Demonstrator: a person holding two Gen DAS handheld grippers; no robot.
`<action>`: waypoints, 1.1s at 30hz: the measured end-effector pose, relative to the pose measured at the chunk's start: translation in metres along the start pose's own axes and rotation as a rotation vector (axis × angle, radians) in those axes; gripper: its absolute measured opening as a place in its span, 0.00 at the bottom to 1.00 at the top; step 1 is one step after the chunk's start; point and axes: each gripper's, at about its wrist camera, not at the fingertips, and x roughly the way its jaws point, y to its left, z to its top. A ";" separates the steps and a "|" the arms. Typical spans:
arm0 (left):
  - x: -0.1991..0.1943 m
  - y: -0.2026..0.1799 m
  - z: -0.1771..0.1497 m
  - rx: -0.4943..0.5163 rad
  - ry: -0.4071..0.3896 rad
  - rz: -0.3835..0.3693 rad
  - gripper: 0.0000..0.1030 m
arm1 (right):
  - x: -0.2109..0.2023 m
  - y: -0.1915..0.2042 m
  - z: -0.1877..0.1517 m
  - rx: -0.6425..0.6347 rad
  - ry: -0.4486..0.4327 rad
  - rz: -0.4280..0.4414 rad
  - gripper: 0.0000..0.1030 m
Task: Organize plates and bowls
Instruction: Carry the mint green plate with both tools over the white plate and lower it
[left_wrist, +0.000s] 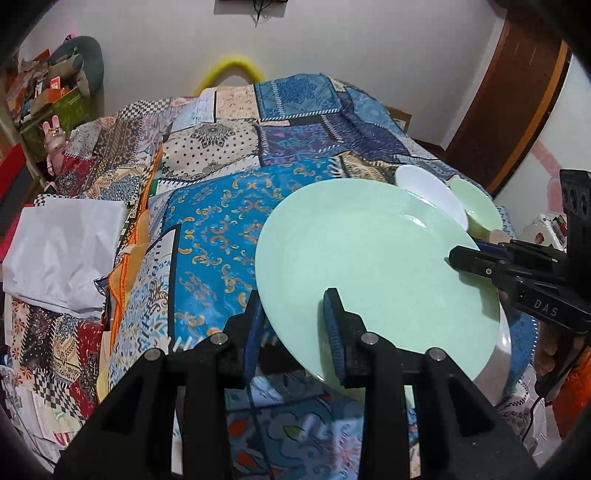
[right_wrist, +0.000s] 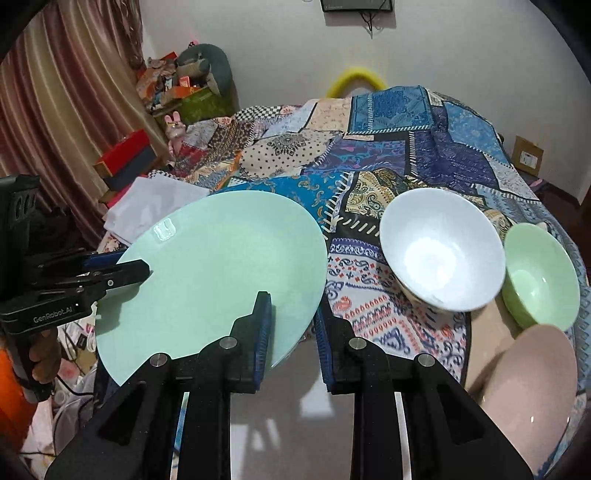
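A large mint-green plate (left_wrist: 373, 266) is held tilted above the table; it also shows in the right wrist view (right_wrist: 218, 273). My left gripper (left_wrist: 295, 328) is shut on its near rim, one finger above and one below. My right gripper (right_wrist: 291, 332) grips the opposite rim, and shows in the left wrist view (left_wrist: 476, 264). My left gripper shows in the right wrist view (right_wrist: 122, 273). A white bowl (right_wrist: 443, 251), a small green bowl (right_wrist: 539, 277) and a pink plate (right_wrist: 532, 391) sit on the table to the right.
A patchwork cloth (left_wrist: 229, 155) covers the surface beyond the table. White folded fabric (left_wrist: 62, 251) lies at the left. Boxes and toys (right_wrist: 177, 88) pile up at the far left, by a curtain (right_wrist: 55, 110). A wooden door (left_wrist: 513, 107) stands at the right.
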 end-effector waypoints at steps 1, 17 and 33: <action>-0.004 -0.004 -0.003 0.003 -0.004 0.000 0.31 | -0.004 -0.001 -0.003 0.004 -0.004 0.002 0.21; -0.030 -0.062 -0.034 0.039 -0.018 -0.023 0.31 | -0.051 -0.019 -0.048 0.045 -0.038 -0.017 0.21; -0.009 -0.109 -0.058 0.090 0.036 -0.040 0.31 | -0.062 -0.051 -0.092 0.128 -0.023 -0.025 0.21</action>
